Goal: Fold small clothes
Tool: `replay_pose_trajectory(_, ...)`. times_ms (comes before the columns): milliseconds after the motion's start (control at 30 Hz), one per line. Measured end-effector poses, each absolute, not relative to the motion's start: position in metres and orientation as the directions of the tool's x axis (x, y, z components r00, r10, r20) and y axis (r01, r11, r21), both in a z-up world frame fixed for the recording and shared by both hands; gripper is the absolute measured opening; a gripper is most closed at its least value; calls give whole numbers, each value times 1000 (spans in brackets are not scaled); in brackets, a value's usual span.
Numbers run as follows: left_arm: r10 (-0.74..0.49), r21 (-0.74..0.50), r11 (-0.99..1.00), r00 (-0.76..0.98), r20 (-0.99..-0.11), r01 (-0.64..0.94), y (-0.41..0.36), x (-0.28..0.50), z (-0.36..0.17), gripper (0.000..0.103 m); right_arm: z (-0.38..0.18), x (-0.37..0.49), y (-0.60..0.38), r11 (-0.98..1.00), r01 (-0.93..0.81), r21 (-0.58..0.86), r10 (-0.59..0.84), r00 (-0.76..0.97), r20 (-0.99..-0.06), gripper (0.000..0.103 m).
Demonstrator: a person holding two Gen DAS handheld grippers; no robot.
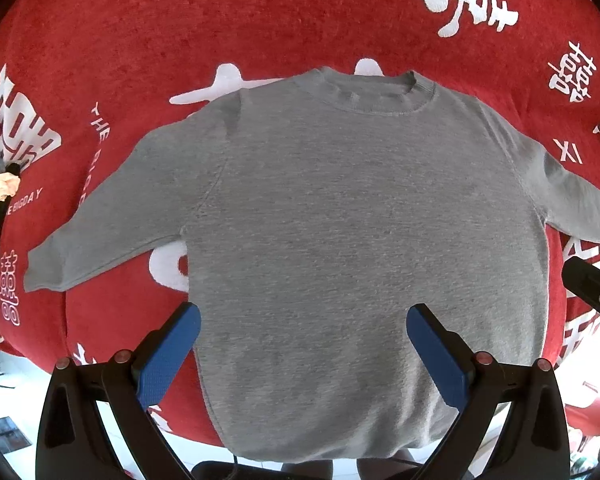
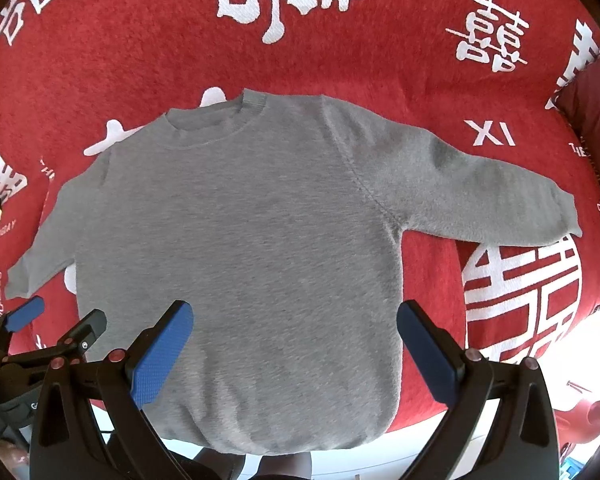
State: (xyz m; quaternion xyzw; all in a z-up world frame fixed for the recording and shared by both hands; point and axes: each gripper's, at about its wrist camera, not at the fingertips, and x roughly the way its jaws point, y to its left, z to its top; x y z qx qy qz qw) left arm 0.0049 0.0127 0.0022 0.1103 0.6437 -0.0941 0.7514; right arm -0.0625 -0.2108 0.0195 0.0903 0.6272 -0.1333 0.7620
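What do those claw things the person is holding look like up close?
Both look alike. The left gripper has two flat blue fingers with a fine dotted grip texture, mounted on black angular frames. Small reddish round pins sit at the joints. The right gripper has the same blue fingers and black frames. No cables or sleeves show clearly.

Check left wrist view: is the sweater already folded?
No: the grey sweater lies flat on the red blanket with both sleeves spread outward.
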Motion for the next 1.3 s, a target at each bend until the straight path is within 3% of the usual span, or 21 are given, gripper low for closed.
replay_pose_trajectory(300,-21,30,960,179,-984,278,21,2,3,103,20,-64,-203,946,323,-32,-94,178,-980,102)
replay_pose_trajectory(800,18,38,963,77,-997,267,30,4,-4,103,16,-63,-198,947,319,-36,-94,168,-981,102)
replay_pose_trajectory(1300,-25,14,953,123,-992,302,13,6,-3,103,16,-63,-207,938,348,-12,-79,180,-981,102)
